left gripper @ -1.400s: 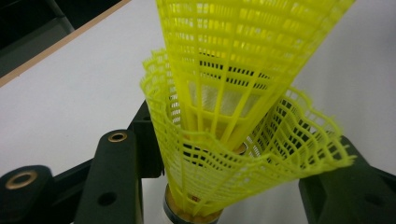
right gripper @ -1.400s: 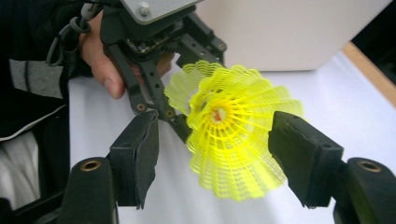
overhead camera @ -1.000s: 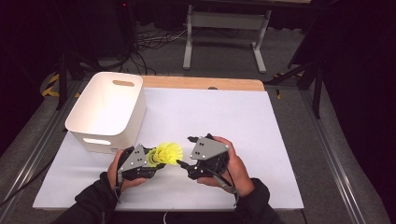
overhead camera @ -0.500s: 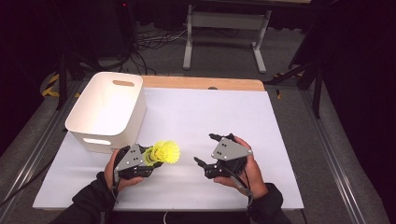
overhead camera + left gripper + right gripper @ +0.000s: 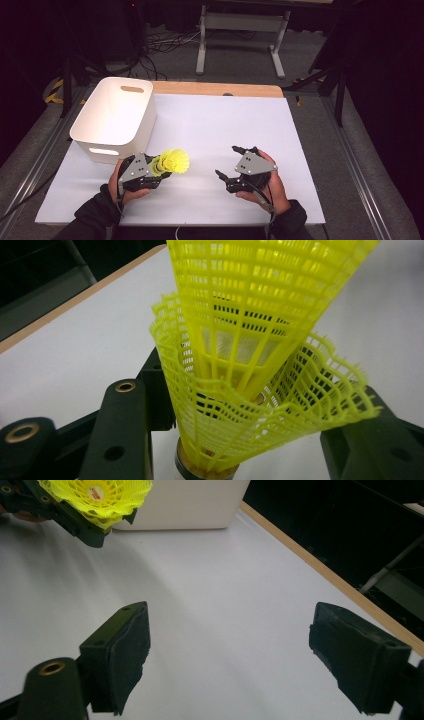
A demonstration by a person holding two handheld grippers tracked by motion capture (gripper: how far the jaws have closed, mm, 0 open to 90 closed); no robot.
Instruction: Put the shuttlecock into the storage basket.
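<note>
A: Status? Left gripper [image 5: 159,169] is clamped on the yellow shuttlecocks [image 5: 172,161], two nested, held just off the table [image 5: 210,125] beside the white bin [image 5: 112,117]. Right gripper [image 5: 231,167] has its jaws spread wide, nothing between them, well apart from the left.

B: Looks like carry-to-bin. Next move: lift left over the rim, open above the inside.

A: Blind spots?

B: The cork ends are cut off at the bottom of the left gripper view [image 5: 207,467]. Bin floor partly hidden behind its near wall.

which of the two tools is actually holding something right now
The left tool, by the white bin, grips the yellow shuttlecocks. The right tool is open, holding nothing.
</note>
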